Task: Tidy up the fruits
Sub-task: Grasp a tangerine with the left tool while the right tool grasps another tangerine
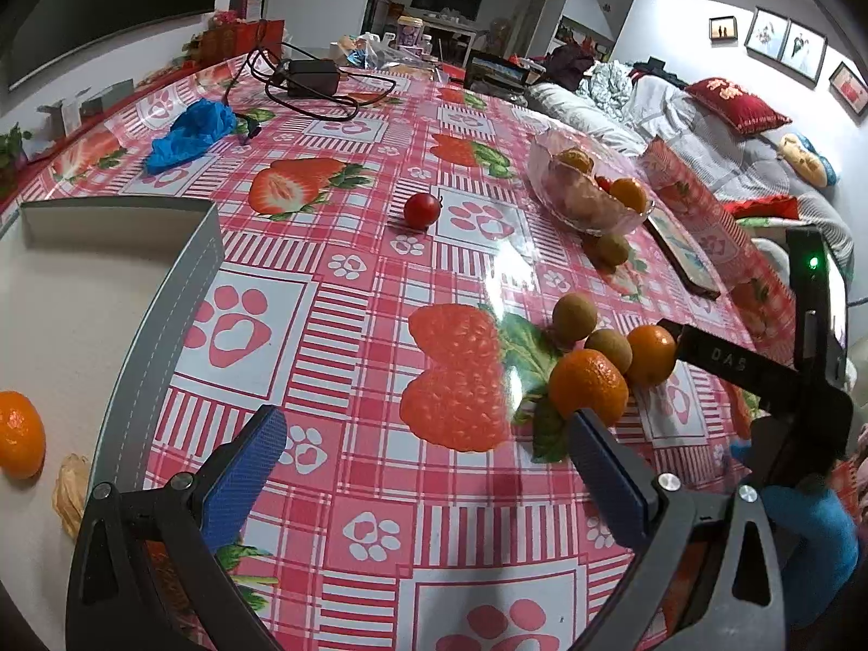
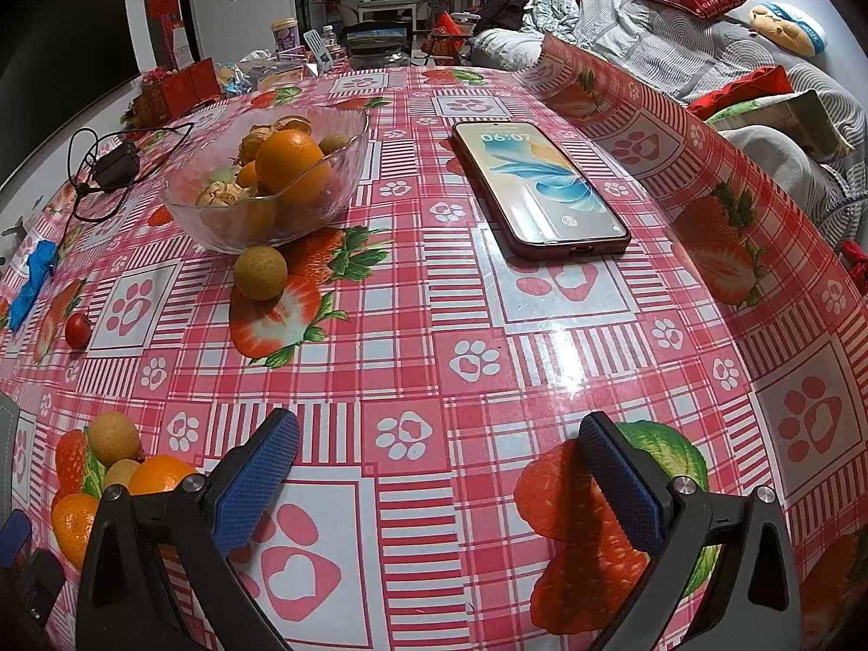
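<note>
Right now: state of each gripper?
Left gripper: open, holding nothing.
Right gripper: open, holding nothing.

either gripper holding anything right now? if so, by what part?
Nothing held. Left gripper is open over bare tablecloth, the orange just beyond its right finger. Right gripper is open, nothing between its fingers.

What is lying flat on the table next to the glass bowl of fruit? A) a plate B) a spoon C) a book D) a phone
D: a phone with its screen lit lies flat on the table, to the right of the glass bowl.
</note>
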Tool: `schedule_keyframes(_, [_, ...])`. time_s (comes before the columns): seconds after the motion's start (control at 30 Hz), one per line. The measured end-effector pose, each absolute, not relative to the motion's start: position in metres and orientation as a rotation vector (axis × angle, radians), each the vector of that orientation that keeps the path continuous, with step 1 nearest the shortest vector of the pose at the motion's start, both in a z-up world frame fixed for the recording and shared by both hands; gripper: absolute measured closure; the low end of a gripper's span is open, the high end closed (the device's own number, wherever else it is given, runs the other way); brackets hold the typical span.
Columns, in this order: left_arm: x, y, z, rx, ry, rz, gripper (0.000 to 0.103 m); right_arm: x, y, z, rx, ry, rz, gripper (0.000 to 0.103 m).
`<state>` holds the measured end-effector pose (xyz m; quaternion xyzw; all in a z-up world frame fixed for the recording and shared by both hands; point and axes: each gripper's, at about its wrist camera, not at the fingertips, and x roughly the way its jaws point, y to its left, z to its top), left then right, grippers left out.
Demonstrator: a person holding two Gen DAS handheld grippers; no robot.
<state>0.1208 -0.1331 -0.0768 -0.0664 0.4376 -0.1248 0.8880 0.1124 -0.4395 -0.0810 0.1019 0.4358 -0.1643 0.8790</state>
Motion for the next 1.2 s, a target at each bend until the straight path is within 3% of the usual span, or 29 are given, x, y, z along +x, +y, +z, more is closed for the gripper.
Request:
schedule_keyframes(0.17, [0.114,-0.137,-0.060,-0.119,0.939,-0.305,0.001,0.108,-0.448,-0.075,0.251,1.035,-0.247,0.000])
schedule_keyframes(0.3, [0.115,-0.157,-0.029,-0.046,0.877,-0.334,0.001,0.068,-0.470,-0.071,0.457,0.993,-0.191,0.000])
schedule_keyframes(0.43, [0.132,-0.191,-0.046,0.084,0.987,-0.354,0.002,0.044,-0.470,-0.073,0.429,0.992,-0.173,0.000])
schedule_keyframes(0.63, [0.141,-0.208,-0.059,0.111,1.014,-0.351,0.018,0.025,-0.465,-0.074,0.358,1.014,-0.159,0.000])
schedule_keyframes(0.7, [0.146,-0.214,-0.066,0.131,1.049,-0.351,0.035,0.028,-0.462,-0.076,0.322,1.017,-0.162,0.000])
schedule_keyframes(0.77, [0.149,-0.217,-0.070,0.147,1.047,-0.343,0.042,0.027,-0.457,-0.077,0.274,1.028,-0.170,0.000])
schedule_keyframes(0.87, [0.150,-0.219,-0.069,0.147,1.049,-0.351,0.061,0.028,-0.447,-0.081,0.183,1.045,-0.186,0.000])
schedule_keyframes(1.2, [0.121,-0.176,-0.068,0.117,1.035,-0.303,0.061,0.027,-0.443,-0.079,0.184,1.054,-0.226,0.000])
